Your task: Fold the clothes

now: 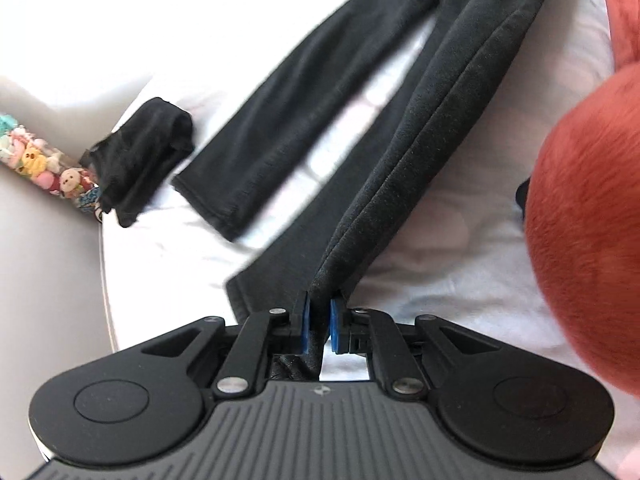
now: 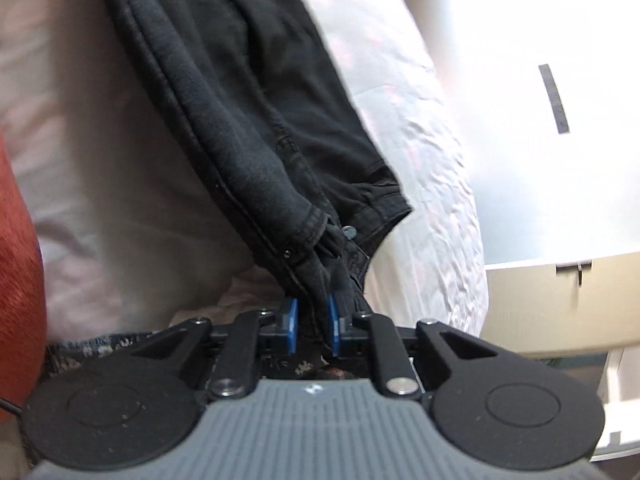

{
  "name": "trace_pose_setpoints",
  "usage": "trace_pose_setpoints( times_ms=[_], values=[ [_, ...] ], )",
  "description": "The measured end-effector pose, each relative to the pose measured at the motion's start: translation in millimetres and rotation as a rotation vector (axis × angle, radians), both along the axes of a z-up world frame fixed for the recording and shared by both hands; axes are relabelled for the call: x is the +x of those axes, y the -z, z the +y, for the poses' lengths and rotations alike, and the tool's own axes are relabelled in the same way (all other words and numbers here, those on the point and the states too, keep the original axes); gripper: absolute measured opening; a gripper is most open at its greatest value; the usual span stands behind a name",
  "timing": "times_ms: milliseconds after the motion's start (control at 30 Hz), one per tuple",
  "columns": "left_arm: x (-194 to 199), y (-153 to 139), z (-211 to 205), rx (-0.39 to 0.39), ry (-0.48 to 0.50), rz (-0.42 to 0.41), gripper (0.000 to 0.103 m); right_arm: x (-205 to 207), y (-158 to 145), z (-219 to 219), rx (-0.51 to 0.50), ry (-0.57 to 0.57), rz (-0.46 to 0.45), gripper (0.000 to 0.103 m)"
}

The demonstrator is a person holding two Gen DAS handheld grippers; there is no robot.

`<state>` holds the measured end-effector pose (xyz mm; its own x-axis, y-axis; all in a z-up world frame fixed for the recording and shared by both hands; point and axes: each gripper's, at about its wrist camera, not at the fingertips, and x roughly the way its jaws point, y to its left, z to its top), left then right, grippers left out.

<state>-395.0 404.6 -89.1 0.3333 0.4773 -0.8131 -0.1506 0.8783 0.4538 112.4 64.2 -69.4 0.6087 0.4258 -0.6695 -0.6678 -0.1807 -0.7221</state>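
Black jeans (image 1: 436,120) lie stretched over a white bed sheet (image 1: 460,240). In the left wrist view my left gripper (image 1: 319,322) is shut on the hem end of one trouser leg, which rises off the bed as a taut fold. The other leg (image 1: 280,128) lies flat to its left. In the right wrist view my right gripper (image 2: 312,322) is shut on the bunched waistband of the jeans (image 2: 248,120), near the metal button (image 2: 350,232). The fabric hangs up from the blue pads (image 2: 291,320).
A small black garment (image 1: 140,160) lies folded near the bed's left edge, beside a colourful patterned strip (image 1: 44,164). A red sleeve (image 1: 588,220) fills the right side of the left wrist view. Right of the bed stands a white cabinet (image 2: 552,312).
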Motion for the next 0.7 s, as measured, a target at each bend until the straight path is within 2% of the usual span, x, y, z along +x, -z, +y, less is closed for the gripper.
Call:
trace_pose_setpoints(
  times_ms=[133, 267, 533, 700],
  values=[
    [-1.0, -14.9, 2.4, -0.013, -0.039, -0.023, 0.011, 3.1, -15.5, 7.2, 0.067, 0.052, 0.035, 0.017],
    [16.6, -20.9, 19.5, -0.005, -0.113, -0.054, 0.011, 16.9, -19.9, 28.2, 0.094, 0.107, 0.051, 0.017],
    [67.0, -46.3, 88.2, -0.014, -0.259, -0.073, 0.011, 66.0, -45.8, 93.6, 0.193, 0.214, 0.093, 0.017],
    [105.1, -55.2, 134.2, -0.020, -0.329, -0.090, 0.011, 103.3, -41.3, 150.3, 0.219, 0.283, 0.080, 0.017]
  ],
)
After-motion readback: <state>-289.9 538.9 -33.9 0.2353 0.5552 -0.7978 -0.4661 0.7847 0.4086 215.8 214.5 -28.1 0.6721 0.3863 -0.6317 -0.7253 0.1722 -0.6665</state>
